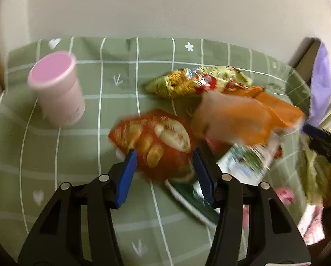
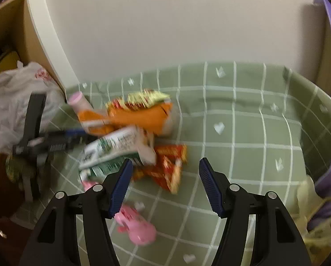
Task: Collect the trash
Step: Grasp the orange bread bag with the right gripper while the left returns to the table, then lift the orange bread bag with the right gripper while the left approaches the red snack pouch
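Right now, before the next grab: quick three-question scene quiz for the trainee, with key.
1. What sits between the left gripper's fingers? A) a glass bottle B) the red snack bag C) a banana peel
2. True or false: the right gripper is open, with nothing between its fingers.
3. What colour is the cloth under the trash?

Key: 1 B; 2 true; 3 green, with a white grid.
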Demonstrator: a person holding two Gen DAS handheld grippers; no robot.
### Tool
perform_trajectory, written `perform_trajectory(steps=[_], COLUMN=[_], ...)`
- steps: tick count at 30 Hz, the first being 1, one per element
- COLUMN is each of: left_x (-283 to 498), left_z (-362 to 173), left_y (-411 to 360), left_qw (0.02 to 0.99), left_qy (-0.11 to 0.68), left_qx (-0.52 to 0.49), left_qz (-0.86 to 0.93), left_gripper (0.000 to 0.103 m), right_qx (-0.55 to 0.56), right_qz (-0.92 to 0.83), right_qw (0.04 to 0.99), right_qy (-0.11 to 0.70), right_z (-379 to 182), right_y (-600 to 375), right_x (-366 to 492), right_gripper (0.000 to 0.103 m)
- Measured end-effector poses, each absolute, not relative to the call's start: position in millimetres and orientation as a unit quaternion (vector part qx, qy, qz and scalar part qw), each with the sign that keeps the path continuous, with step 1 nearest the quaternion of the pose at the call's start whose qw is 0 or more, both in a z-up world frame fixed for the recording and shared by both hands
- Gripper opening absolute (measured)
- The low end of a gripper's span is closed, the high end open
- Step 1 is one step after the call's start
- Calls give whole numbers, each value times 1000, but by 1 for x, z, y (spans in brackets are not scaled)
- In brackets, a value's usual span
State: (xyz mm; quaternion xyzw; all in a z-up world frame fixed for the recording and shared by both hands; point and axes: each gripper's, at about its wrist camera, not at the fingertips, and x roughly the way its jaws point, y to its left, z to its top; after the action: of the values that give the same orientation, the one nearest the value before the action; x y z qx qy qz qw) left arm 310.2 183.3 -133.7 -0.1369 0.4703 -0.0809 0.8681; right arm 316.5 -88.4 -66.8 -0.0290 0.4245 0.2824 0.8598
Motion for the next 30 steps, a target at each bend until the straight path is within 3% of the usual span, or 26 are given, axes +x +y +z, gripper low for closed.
perform_trajectory(steps=[5,11,14,17,21,30], left_x=[279,258,254,257,267,323], left_z=[-119,-101,-99,-101,-102,-94], left_y=[188,211,222,220,212,183], left_qw=[871,882,882,880,880,898], left_qy=[461,438,431,433,434,403], left_qx=[-156,-169,-188,-192,-188,-145], left_qz=[-73,-39,-28,-29,-44,-104], left_gripper=[55,58,59,59,60,66], right_qx=[-18,20,87,115,67,14], right_qz=[277,257,288,321,319,221], right_qw=[881,869,827,800,827,904], right_qy=[382,423,475,494,457,365], right_z=[-46,-81,-109,-120,-92,-12], right_y=[-69,-57,-61,-63,-65,-134], right_x=[338,383,393,387,363,314], right_gripper=[59,57,47,24,15,15])
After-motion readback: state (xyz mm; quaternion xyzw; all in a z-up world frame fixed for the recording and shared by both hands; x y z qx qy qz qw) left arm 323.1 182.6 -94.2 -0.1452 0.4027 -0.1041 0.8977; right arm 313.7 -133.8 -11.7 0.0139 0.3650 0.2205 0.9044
